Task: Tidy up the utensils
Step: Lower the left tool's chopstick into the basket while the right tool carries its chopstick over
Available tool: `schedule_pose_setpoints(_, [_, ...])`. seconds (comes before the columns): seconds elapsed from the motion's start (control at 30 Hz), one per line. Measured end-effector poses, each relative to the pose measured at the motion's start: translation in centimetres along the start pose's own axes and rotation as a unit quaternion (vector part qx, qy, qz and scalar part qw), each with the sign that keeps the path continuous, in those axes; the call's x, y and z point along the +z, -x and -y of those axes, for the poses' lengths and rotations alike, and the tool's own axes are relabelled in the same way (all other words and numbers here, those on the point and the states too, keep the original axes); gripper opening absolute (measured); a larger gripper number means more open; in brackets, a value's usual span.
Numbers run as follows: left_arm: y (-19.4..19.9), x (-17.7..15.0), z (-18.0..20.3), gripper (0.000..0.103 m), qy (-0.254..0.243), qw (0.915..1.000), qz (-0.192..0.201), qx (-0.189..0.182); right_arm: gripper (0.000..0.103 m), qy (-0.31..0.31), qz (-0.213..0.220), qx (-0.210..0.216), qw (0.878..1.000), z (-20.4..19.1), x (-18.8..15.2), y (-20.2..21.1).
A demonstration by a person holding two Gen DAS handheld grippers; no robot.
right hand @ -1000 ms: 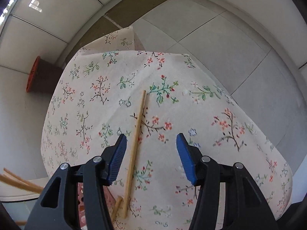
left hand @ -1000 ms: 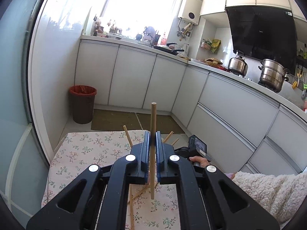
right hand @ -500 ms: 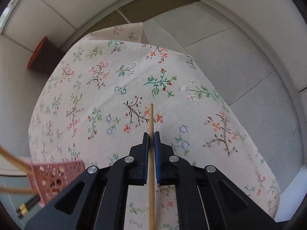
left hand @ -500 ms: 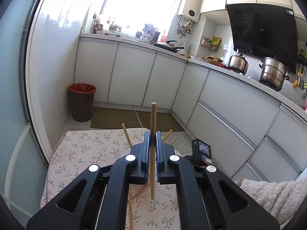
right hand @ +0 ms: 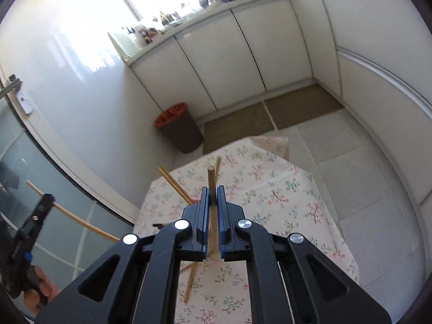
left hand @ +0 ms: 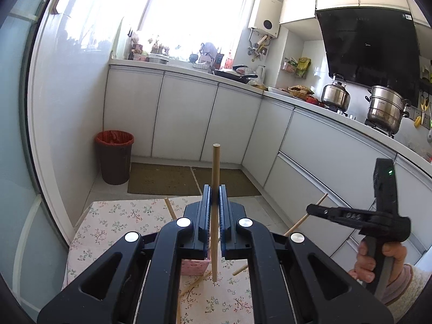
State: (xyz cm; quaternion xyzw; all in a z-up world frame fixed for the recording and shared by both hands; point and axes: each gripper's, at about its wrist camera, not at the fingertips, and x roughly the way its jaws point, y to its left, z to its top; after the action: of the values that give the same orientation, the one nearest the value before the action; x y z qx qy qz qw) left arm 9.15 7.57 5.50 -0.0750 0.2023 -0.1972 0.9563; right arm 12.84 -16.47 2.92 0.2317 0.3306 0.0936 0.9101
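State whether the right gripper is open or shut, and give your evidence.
Shut. The right gripper has its blue pads pressed against a chopstick that sticks up between them.

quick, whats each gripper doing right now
Left gripper: closed on a chopstick, held upright.
Right gripper: closed on another chopstick, lifted off the table.

Chopsticks (left hand: 215, 178): roughly seven. Grippers (left hand: 213, 210): two. Pink basket (left hand: 195, 266): one.
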Motion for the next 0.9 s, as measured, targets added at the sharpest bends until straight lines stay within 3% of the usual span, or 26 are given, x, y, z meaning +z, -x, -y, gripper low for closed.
schedule_pose_setpoints(0.17, [-1.1, 2.0, 0.3, 0.005, -0.008, 0.9999, 0.009, 0.012, 0.006, 0.033, 0.05, 0.018, 0.998, -3.8, 3.5, 2.3])
schedule_pose_setpoints(0.4, [-4.7, 2.5, 0.5, 0.005, -0.019, 0.9992, 0.006, 0.035, 0.006, 0.062, 0.068, -0.003, 0.996, -6.4, 5.5, -0.9])
schedule_pose_setpoints(0.7, [-10.8, 0.2, -1.0, 0.005, -0.021, 0.9966, -0.013, 0.079, 0.006, 0.092, 0.069, -0.024, 0.993, -6.0, 3.8, -7.2])
schedule_pose_setpoints(0.83, [-13.3, -2.0, -1.7, 0.006, -0.011, 0.9969, -0.032, 0.072, 0.006, 0.105, 0.064, -0.025, 0.992, -5.7, 2.3, -9.5])
schedule_pose_setpoints(0.87, [-13.6, -2.5, -1.9, 0.009, -0.005, 0.9971, -0.033, 0.069, 0.006, 0.11, 0.065, -0.026, 0.991, -5.7, 1.9, -9.9])
schedule_pose_setpoints(0.9, [-13.8, -2.9, -2.2, 0.019, -0.001, 0.9969, -0.037, 0.07, 0.006, 0.115, 0.065, -0.027, 0.991, -5.7, 1.5, -10.3])
